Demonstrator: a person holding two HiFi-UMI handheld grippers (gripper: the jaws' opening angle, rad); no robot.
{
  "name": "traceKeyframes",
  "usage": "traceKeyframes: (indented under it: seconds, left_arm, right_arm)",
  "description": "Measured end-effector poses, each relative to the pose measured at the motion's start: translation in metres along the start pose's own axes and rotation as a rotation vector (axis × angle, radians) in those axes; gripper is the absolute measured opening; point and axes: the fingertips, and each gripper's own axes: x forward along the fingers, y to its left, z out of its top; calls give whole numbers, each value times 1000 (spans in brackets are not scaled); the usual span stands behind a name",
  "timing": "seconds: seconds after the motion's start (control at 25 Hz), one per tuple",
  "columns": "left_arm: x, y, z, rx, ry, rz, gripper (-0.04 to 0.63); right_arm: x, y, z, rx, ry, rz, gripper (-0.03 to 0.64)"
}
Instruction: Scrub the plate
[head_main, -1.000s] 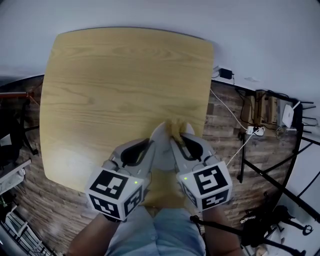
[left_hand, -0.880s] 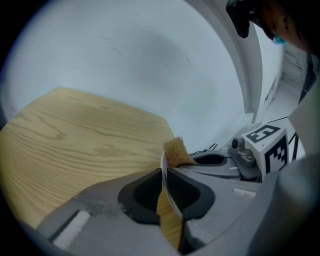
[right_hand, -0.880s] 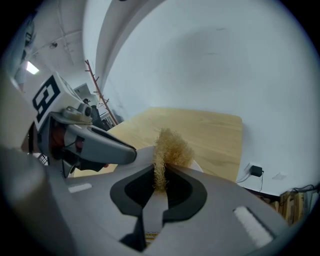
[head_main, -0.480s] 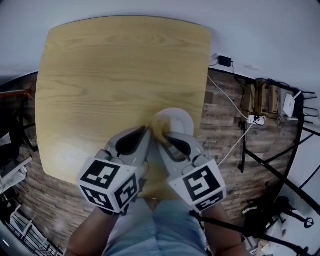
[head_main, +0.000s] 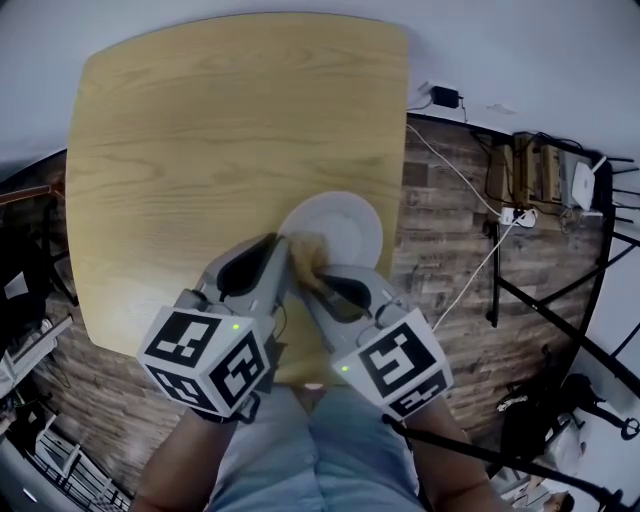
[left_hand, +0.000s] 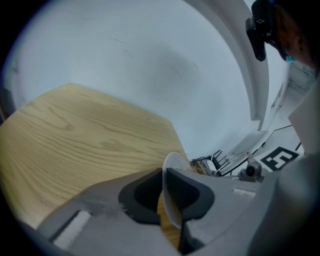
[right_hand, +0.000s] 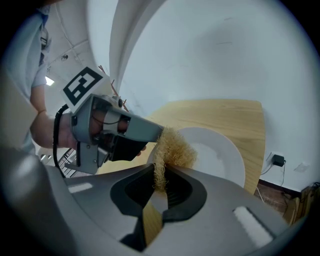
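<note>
Your left tool clamps white plate by rim, jaws narrow. Plate sits at table's right edge, toward near corner. Your right tool pinches golden scrubber, which touches plate's near-left part.

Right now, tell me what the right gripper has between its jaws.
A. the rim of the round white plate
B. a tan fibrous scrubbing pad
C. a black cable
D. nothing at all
B: in the right gripper view the right gripper has its jaws shut on the tan fibrous scrubbing pad, which is against the round white plate. The plate's rim is clamped in the left gripper.
</note>
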Motion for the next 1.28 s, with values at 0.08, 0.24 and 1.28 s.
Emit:
traceKeyframes:
  seconds: [0.08, 0.24, 1.28]
  left_arm:
    - [0, 0, 0, 10, 1, 2, 49]
    - [-1, 1, -2, 24, -1, 9, 49]
    - [-14, -8, 0, 154, 4, 8, 49]
  right_arm:
    - [-1, 4, -7, 5, 12, 13, 38]
    - [-2, 9, -18, 13, 40, 29, 38]
    - [-46, -42, -75, 202, 162, -98, 38]
